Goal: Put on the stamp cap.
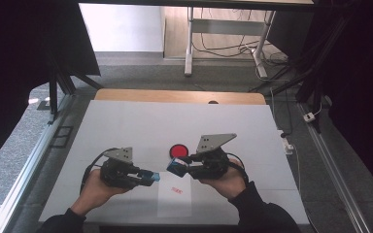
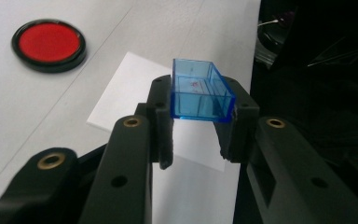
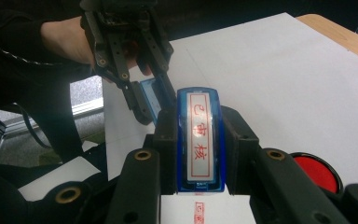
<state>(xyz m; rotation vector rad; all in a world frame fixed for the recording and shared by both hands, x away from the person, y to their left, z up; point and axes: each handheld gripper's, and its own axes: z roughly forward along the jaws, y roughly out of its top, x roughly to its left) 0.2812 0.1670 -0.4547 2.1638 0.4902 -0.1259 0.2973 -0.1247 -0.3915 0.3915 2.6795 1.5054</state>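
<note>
Your right gripper (image 1: 182, 166) is clamped on the blue stamp (image 3: 199, 140) just above the paper sheet (image 1: 175, 199), and your left gripper (image 1: 151, 177) pinches its clear cap (image 2: 200, 91) beside it — both light, stiff, slick plastic, so grip the flat sides. Red ink pad (image 1: 178, 150) sits just behind the sheet.

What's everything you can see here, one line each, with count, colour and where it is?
Stamp: one, blue with a red-lettered label, clamped in the right gripper.
Cap: one, clear blue, clamped in the left gripper.
Ink pad: one, red in a black rim, on the table beyond the grippers.
Paper: one, white with a red stamp mark, under the grippers.
Table: one, white-covered with a wooden far edge.
Desk legs: grey, on the floor behind.
Grippers: two, black, left gripper and right gripper, facing each other above the paper.
Hands: two, dark sleeves, bottom of the high view.
</note>
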